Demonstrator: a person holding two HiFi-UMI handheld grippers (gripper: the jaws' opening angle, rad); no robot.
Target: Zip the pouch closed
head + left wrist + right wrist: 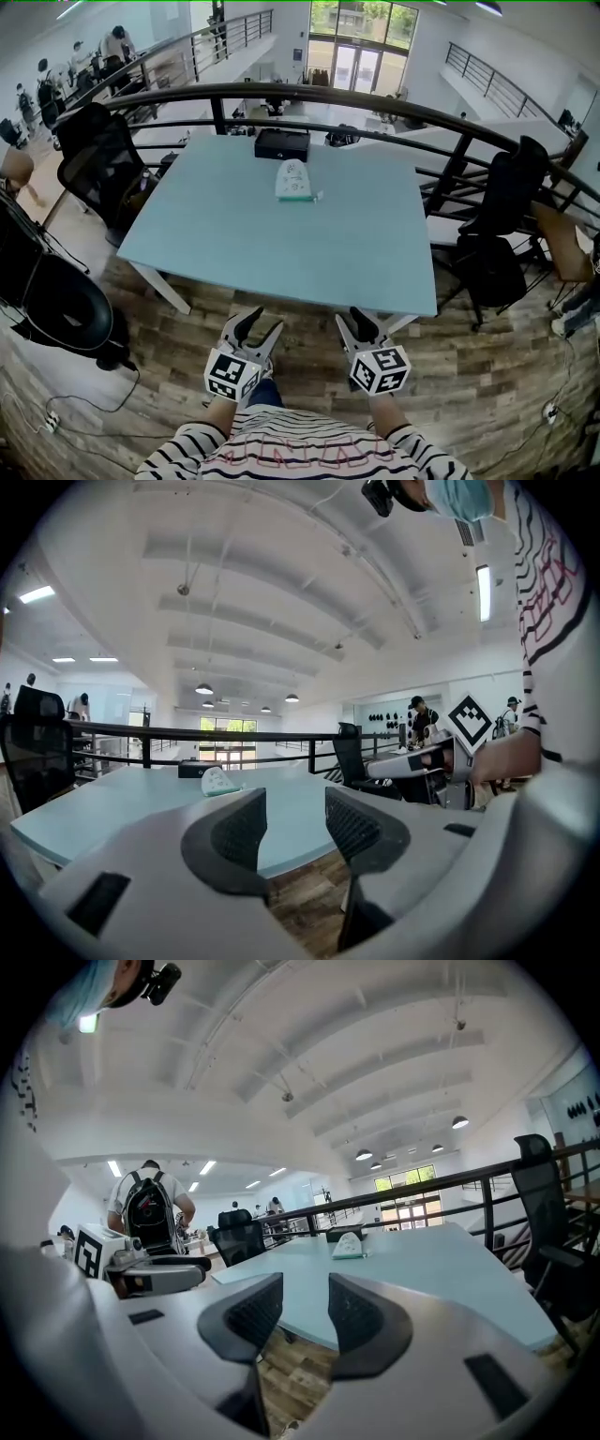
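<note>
Both forearms, in striped sleeves (187, 455), reach forward side by side from the body. Each gripper is tipped slightly downward and points toward the table (234, 244). The left gripper (261, 325) and the right gripper (351, 321) hang over the wooden floor (309, 356) just short of the table's near edge, near each other but apart — neither is over the tabletop. The left gripper's jaws stand wide apart with nothing between them. The right gripper's jaws are also apart, a little narrower, and likewise empty.

The pouch (293, 178) lies on the table close to the middle of the far edge, well apart from both grippers. Its long axis runs roughly from the near edge to the far edge — the rounded white end points to the far edge, and the straight end with the teal band faces the person. Just beyond it, at the far edge, sits a black box (281, 143), near the pouch but not touching it.
</note>
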